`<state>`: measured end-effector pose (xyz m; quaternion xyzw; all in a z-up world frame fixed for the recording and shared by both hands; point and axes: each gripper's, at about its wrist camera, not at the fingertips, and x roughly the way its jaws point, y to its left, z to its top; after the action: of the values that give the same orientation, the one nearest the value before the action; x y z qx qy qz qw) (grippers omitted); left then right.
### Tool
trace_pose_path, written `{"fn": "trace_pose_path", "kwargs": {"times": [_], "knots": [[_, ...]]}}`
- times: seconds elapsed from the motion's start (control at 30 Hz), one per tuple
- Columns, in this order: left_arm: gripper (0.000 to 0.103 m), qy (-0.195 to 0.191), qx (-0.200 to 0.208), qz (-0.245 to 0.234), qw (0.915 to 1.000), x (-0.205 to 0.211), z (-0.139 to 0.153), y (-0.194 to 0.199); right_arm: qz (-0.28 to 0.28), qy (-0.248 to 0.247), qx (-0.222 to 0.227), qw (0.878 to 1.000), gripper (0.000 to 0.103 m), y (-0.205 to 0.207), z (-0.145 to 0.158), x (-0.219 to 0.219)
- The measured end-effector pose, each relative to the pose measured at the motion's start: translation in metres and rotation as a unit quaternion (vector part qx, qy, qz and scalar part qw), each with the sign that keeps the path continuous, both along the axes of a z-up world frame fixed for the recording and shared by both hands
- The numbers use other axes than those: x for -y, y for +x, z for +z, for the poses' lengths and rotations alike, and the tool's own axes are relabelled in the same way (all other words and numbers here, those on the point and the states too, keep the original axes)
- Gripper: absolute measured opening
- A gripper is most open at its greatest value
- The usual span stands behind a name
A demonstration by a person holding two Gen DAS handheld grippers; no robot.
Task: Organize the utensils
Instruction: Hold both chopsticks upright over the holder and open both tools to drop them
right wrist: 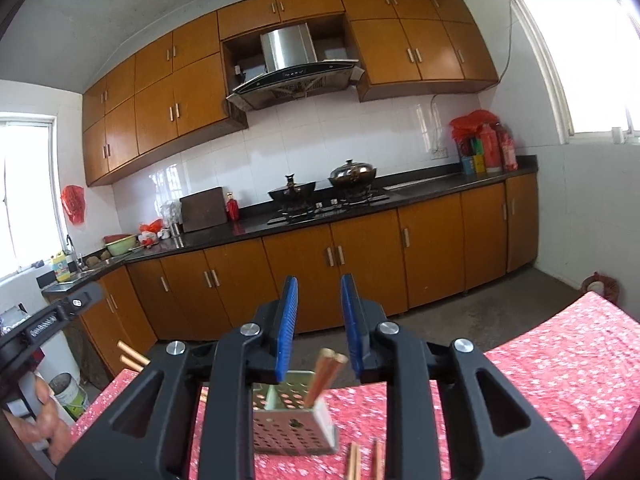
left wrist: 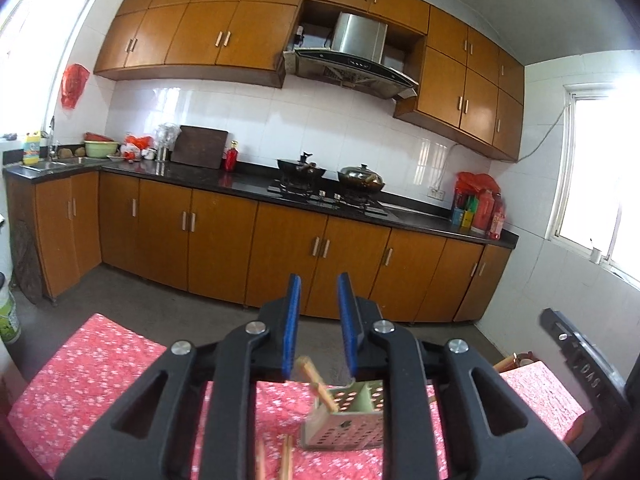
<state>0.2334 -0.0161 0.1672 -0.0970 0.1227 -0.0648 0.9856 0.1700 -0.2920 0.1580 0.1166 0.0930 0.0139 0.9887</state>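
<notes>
A perforated metal utensil holder (left wrist: 344, 420) stands on the red floral tablecloth (left wrist: 92, 380), with wooden chopsticks (left wrist: 316, 382) leaning in it. It also shows in the right wrist view (right wrist: 292, 424), with a pair of chopsticks (right wrist: 326, 374) standing in it. More chopsticks lie on the cloth (left wrist: 280, 460) (right wrist: 360, 460). My left gripper (left wrist: 318, 292) is open and empty, raised above and behind the holder. My right gripper (right wrist: 318, 296) is open and empty, also above the holder. The other gripper's body shows at the edge of each view (left wrist: 580, 364) (right wrist: 52, 320).
A kitchen counter (left wrist: 248, 184) with a stove and two pans (left wrist: 332, 176) runs along the far wall over wooden cabinets. Two chopstick ends (right wrist: 132, 356) stick out past the table's left edge. A bucket (right wrist: 70, 394) stands on the floor at left.
</notes>
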Motion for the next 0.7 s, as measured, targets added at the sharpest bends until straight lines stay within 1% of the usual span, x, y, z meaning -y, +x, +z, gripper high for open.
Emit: {"fn": "trace_pose_path", "kwargs": {"times": [0.1, 0.17, 0.2, 0.27, 0.33, 0.4, 0.47, 0.53, 0.57, 0.63, 0.7], "knots": [[0.026, 0.012, -0.001, 0.014, 0.9998, -0.016, -0.004, -0.022, -0.009, 0.001, -0.014, 1.0, 0.024, -0.021, -0.008, 0.013], [0.03, 0.018, -0.015, 0.026, 0.9994, -0.028, -0.017, -0.037, -0.012, 0.005, -0.035, 0.999, 0.024, -0.029, -0.02, 0.022], [0.03, 0.019, -0.025, 0.029, 0.9991, -0.033, -0.024, -0.043, -0.015, 0.008, -0.057, 0.998, 0.024, -0.035, -0.034, 0.027], [0.03, 0.021, -0.056, 0.034, 0.9976, -0.045, -0.047, -0.053, -0.017, 0.014, -0.101, 0.995, 0.024, -0.038, -0.061, 0.035], [0.03, 0.025, -0.1, 0.038, 0.994, -0.056, -0.076, -0.058, -0.011, 0.021, -0.154, 0.988, 0.024, -0.038, -0.095, 0.038], [0.03, 0.031, -0.134, 0.04, 0.9897, -0.064, -0.102, -0.061, -0.002, 0.026, -0.212, 0.977, 0.024, -0.038, -0.134, 0.036], [0.03, 0.041, -0.168, 0.045, 0.9839, -0.069, -0.131, -0.064, 0.013, 0.025, -0.256, 0.966, 0.024, -0.037, -0.164, 0.03], [0.03, 0.043, -0.199, 0.042, 0.978, -0.076, -0.156, -0.067, 0.032, 0.025, -0.287, 0.957, 0.024, -0.038, -0.186, 0.021], [0.03, 0.043, -0.208, 0.041, 0.9763, -0.076, -0.162, -0.067, 0.038, 0.024, -0.297, 0.954, 0.024, -0.039, -0.195, 0.017], [0.03, 0.042, -0.227, 0.031, 0.9726, -0.076, -0.178, -0.07, 0.05, 0.019, -0.313, 0.948, 0.024, -0.039, -0.207, 0.008], [0.03, 0.041, -0.237, 0.02, 0.9704, -0.076, -0.187, -0.071, 0.057, 0.007, -0.324, 0.944, 0.024, -0.039, -0.215, 0.0]]}}
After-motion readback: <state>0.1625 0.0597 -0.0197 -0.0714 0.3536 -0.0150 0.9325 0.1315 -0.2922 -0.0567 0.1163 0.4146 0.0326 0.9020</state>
